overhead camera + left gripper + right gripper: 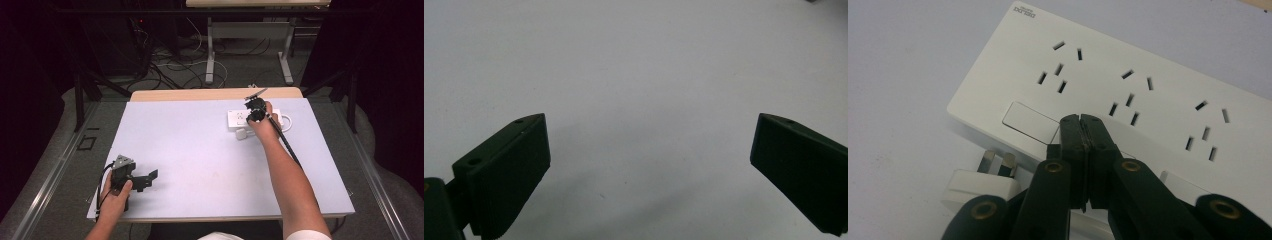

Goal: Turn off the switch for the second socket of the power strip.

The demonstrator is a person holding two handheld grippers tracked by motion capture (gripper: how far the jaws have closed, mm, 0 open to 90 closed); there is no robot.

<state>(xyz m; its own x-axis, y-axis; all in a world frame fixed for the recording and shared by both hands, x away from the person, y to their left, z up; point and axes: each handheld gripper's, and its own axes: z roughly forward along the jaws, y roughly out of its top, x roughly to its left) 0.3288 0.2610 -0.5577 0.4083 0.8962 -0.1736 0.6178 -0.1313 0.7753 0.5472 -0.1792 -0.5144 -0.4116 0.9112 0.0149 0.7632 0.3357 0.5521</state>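
Note:
A white power strip [257, 120] [1128, 95] lies at the far right of the white table, with three sets of sockets and flat switches along its near edge. A small white plug adapter [241, 134] [979, 186] lies beside it, its metal pins toward the strip. My right gripper [254, 112] [1081, 121] is shut with nothing between its jaws, and its tips rest over a switch on the strip. My left gripper [145, 178] [649, 165] lies low at the near left of the table, jaws wide open over bare surface.
The white table [200, 155] has a wooden strip along its far edge. Beyond it on the floor are tangled cables [170, 65] and the legs of another table [210, 55]. A black cable [287, 142] trails along the right forearm.

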